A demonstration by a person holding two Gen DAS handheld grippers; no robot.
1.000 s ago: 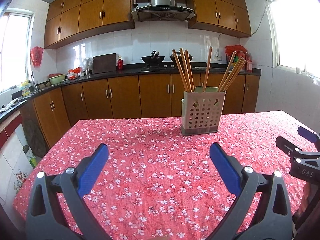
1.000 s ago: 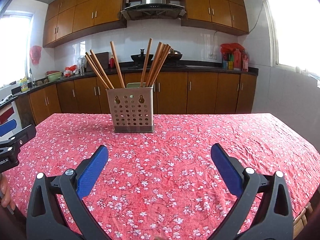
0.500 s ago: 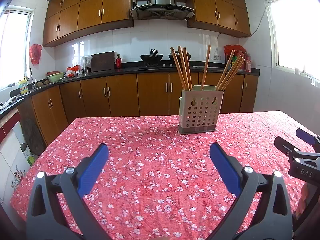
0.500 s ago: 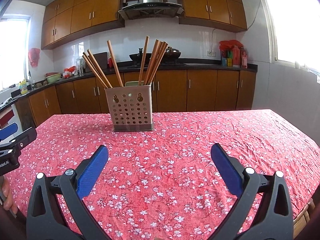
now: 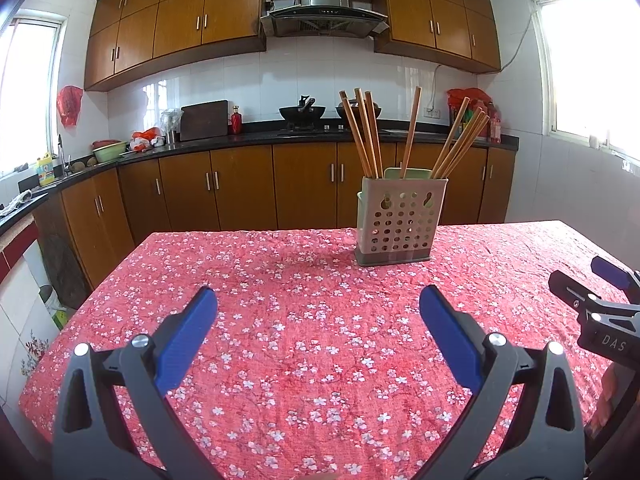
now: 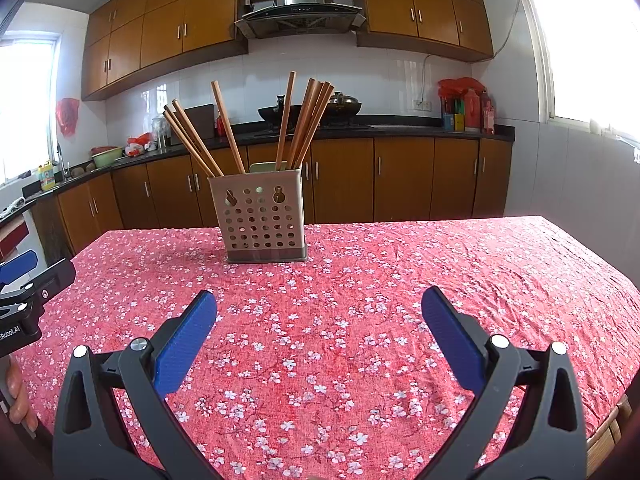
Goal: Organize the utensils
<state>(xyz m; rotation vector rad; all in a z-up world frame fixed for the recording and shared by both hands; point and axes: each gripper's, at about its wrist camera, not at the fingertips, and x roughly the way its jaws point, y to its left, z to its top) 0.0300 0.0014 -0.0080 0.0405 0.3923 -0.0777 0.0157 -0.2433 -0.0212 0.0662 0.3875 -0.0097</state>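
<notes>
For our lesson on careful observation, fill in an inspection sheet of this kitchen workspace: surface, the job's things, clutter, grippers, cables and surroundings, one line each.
Surface: table under a red flowered tablecloth, wrinkled, more so toward the right.
Job's things: perforated beige utensil holder standing upright on the cloth, wooden chopsticks fanned out of it.
Clutter: nothing seen on the table.
Grippers: left gripper open, empty, above the cloth; right gripper open, empty, also short of the holder.
Cables: one wire running up the tiled wall from the socket.
Surroundings: wooden cabinets, range hood, wok on the stove, bright windows at both sides.
</notes>
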